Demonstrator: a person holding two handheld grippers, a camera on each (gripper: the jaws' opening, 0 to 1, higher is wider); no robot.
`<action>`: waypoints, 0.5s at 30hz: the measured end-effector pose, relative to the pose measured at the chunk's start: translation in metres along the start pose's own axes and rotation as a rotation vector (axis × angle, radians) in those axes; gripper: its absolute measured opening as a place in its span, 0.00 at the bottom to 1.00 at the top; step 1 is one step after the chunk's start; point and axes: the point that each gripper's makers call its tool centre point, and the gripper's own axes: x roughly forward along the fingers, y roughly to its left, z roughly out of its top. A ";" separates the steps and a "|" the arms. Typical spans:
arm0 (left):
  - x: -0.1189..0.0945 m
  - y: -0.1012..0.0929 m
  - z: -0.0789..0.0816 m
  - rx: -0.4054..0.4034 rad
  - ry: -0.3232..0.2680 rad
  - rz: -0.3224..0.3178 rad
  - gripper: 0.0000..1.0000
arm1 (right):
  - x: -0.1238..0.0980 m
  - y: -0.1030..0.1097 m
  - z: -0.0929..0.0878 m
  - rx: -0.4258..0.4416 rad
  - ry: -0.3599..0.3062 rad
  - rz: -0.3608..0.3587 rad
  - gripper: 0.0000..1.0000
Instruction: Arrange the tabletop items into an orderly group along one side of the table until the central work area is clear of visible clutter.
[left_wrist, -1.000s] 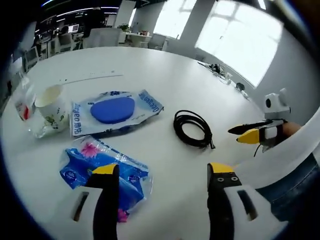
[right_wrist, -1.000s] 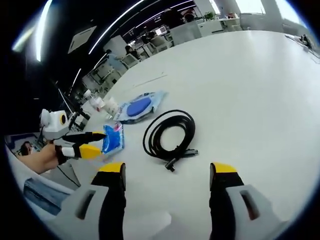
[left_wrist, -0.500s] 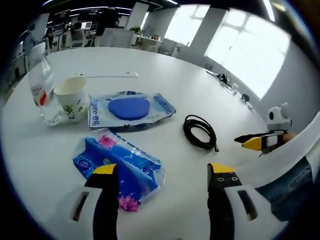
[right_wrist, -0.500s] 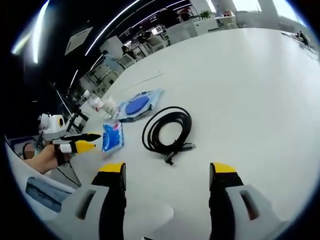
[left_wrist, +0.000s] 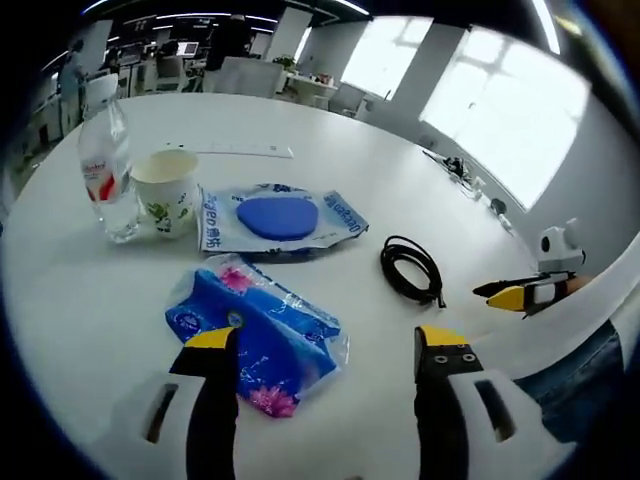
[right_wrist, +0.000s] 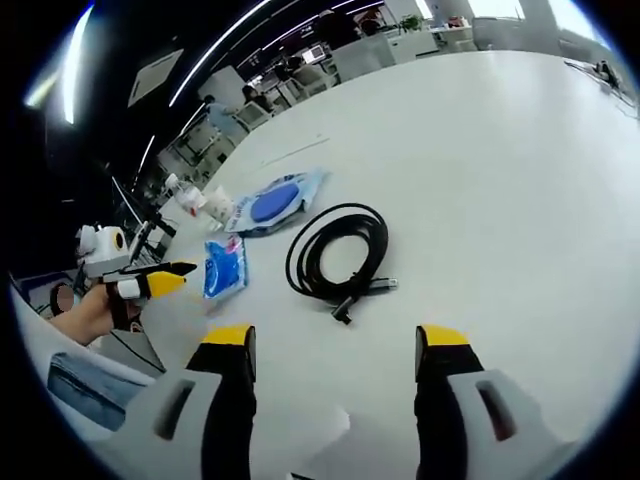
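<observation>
Left gripper (left_wrist: 322, 345) wide open, empty – above tissue pack (left_wrist: 258, 330). Right gripper (right_wrist: 332, 340) wide open, empty – near cable (right_wrist: 337, 255).

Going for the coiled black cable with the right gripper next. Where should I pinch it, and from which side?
Take the coiled black cable across the bundled strands on the near arc of the loop, beside the plug ends, coming down from above. It lies flat on the white table, so a sideways approach would probably only push it. The right gripper is open, its jaws already bracketing that end.
</observation>
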 end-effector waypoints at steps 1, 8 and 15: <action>0.000 0.002 0.000 0.000 -0.002 0.006 0.72 | 0.001 -0.001 0.000 0.003 0.000 0.000 0.63; -0.006 0.016 0.005 -0.017 -0.022 0.030 0.72 | 0.004 0.001 -0.005 0.008 0.017 0.007 0.62; -0.011 0.034 0.010 0.025 -0.034 0.062 0.70 | 0.008 0.007 -0.003 0.029 0.020 0.028 0.62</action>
